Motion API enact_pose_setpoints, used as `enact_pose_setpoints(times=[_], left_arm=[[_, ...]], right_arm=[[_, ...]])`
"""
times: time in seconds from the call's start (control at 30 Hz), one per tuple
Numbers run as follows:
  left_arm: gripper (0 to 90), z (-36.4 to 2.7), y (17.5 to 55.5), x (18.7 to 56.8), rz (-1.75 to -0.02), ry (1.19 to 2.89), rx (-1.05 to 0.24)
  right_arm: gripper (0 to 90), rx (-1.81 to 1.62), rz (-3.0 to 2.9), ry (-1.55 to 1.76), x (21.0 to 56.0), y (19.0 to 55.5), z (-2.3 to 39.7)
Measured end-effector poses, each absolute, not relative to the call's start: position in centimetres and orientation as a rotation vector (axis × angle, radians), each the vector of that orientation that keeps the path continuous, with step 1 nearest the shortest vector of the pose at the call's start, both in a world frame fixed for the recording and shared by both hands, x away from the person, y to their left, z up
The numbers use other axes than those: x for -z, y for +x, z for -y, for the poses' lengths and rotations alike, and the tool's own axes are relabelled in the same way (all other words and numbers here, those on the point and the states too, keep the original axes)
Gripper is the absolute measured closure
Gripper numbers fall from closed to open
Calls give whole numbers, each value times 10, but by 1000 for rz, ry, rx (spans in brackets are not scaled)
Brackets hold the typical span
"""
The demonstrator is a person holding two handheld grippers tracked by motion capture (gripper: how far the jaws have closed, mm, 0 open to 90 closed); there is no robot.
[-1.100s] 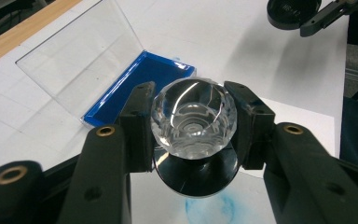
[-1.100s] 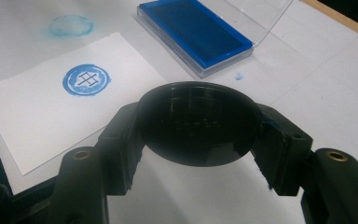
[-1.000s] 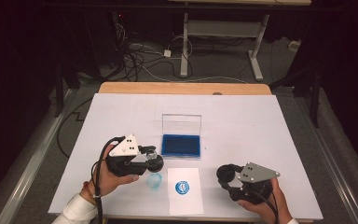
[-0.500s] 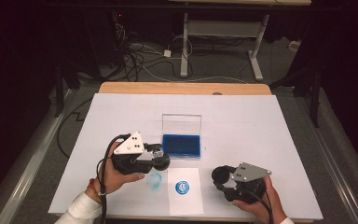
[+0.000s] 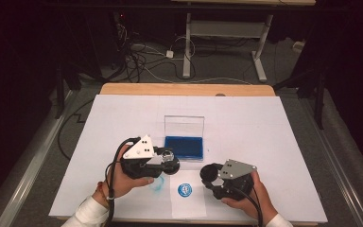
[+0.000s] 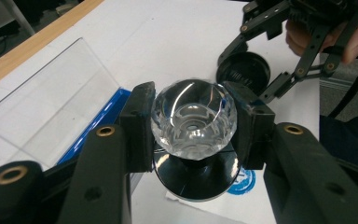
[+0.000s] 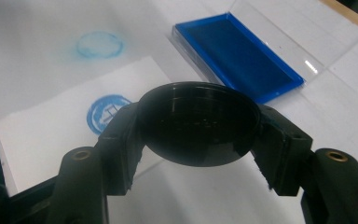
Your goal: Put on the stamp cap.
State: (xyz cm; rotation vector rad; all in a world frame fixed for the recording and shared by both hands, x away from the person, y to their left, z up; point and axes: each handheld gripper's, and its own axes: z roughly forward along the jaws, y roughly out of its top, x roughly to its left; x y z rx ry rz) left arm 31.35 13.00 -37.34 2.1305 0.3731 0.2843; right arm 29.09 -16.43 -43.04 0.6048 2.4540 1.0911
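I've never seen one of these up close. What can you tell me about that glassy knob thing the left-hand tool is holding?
The stamp has a clear, faceted handle that looks like glass or acrylic, on a round glossy black base. The left gripper is clamped on the handle, one black jaw on each side. It appears to hang above the white paper, near the round blue print, beside the open blue ink pad. Whether the base touches the paper is unclear.

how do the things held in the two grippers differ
The left gripper holds a stamp with a clear faceted knob on a black base; the right gripper holds a plain black cap, hollow and opaque. The stamp is taller, the cap shallow. Both are round and clamped between black jaws.
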Motion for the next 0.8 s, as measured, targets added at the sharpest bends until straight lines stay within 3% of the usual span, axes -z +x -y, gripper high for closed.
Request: enact_pose_setpoints(times=[0.8], left_arm=[[542,-119,316,375,-362,2084,-235]], right_arm=[[388,-1184,-2500,512,430,302,109]])
